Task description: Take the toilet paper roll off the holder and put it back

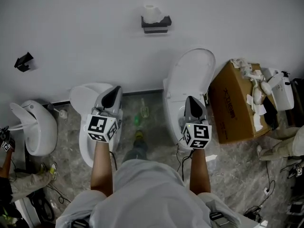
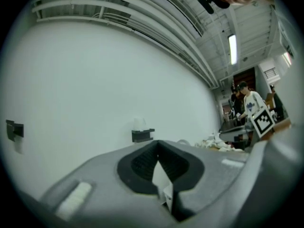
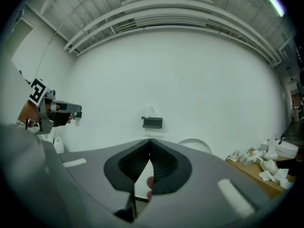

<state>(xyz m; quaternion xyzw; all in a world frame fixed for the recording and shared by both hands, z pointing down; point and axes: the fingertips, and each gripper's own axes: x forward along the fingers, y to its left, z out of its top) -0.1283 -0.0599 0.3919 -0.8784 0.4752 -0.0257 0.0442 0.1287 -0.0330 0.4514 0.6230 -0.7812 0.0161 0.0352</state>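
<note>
A white toilet paper roll (image 1: 152,13) sits on a dark wall holder (image 1: 156,25) high on the white wall, well ahead of both grippers. The left gripper view shows the roll (image 2: 139,123) on the holder (image 2: 142,135) just above the jaw tips. In the right gripper view the roll (image 3: 150,112) and holder (image 3: 152,123) also lie straight ahead. My left gripper (image 1: 115,90) and right gripper (image 1: 191,100) are held level side by side, both aimed at the wall. Each has its jaws shut with nothing in them. Neither touches the roll.
Below the grippers stand a white toilet (image 1: 88,103) on the left and another with a raised lid (image 1: 190,80) on the right. A urinal (image 1: 35,127) sits far left and a cardboard box (image 1: 232,103) with crumpled paper right. A small black bracket (image 1: 23,61) is fixed to the wall.
</note>
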